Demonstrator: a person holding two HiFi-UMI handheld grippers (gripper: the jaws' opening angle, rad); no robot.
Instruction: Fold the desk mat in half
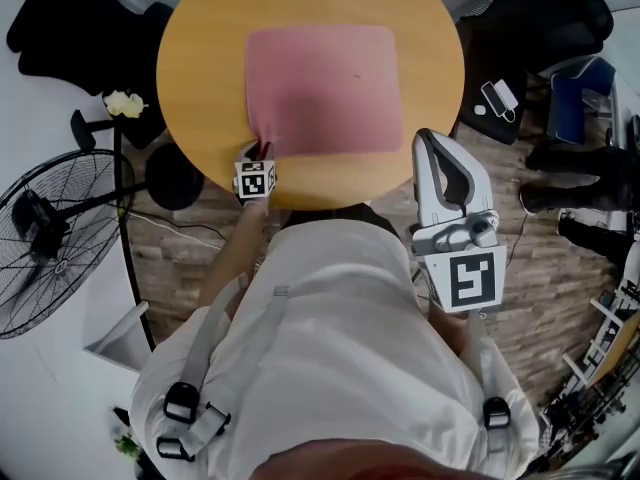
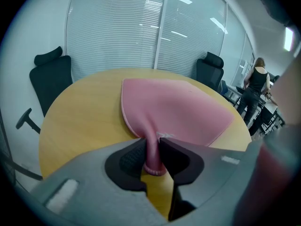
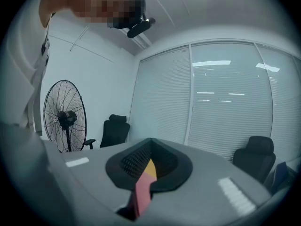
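Left gripper (image 2: 151,149) jaws pinch the near-left corner of the mat (image 1: 325,88), which lies on the bench (image 1: 200,58); right gripper (image 3: 149,164) jaws together, empty; lifting one corner alone could skew the fold.

White shirt (image 1: 340,308), grey straps (image 1: 215,328), black buckles (image 1: 181,402)
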